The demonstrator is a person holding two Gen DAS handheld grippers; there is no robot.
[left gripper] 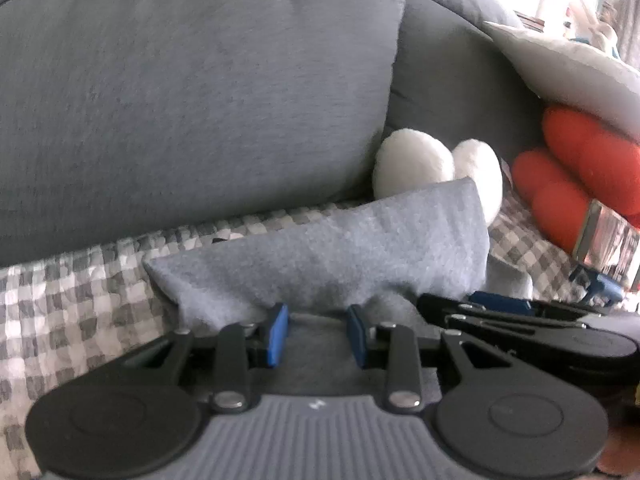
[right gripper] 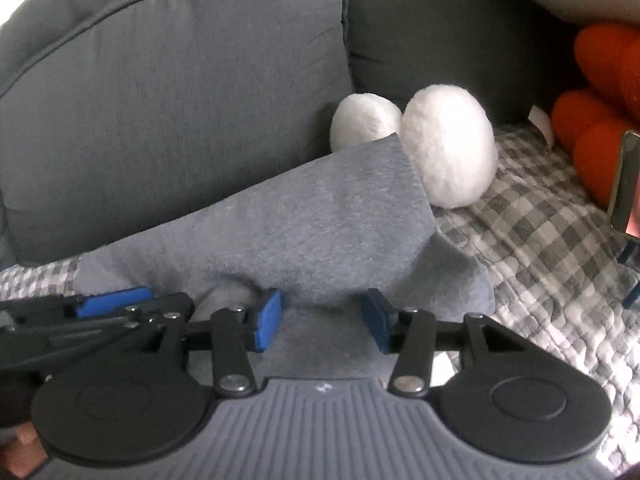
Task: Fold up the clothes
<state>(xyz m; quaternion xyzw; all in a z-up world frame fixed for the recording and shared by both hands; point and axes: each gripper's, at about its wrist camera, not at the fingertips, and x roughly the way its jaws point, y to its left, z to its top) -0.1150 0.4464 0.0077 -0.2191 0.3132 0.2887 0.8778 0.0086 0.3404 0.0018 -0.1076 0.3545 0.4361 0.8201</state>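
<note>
A grey folded garment (left gripper: 332, 248) lies on a grey-and-white checked cover (left gripper: 72, 292), its far fold raised toward the sofa back. My left gripper (left gripper: 318, 334) is open, blue pads apart over the garment's near edge, nothing pinched between them. The right gripper (left gripper: 500, 304) lies beside it on the right. In the right wrist view the same garment (right gripper: 304, 224) fills the middle, and my right gripper (right gripper: 320, 318) is open just above its near part. The left gripper (right gripper: 116, 298) shows at the left edge.
Dark grey sofa cushions (left gripper: 192, 92) rise close behind the garment. A white plush (right gripper: 444, 144) touches the garment's far right corner. Orange plush parts (left gripper: 568, 168) and a shiny phone-like object (right gripper: 628, 184) sit at the right. Checked cover (right gripper: 540, 248) lies open to the right.
</note>
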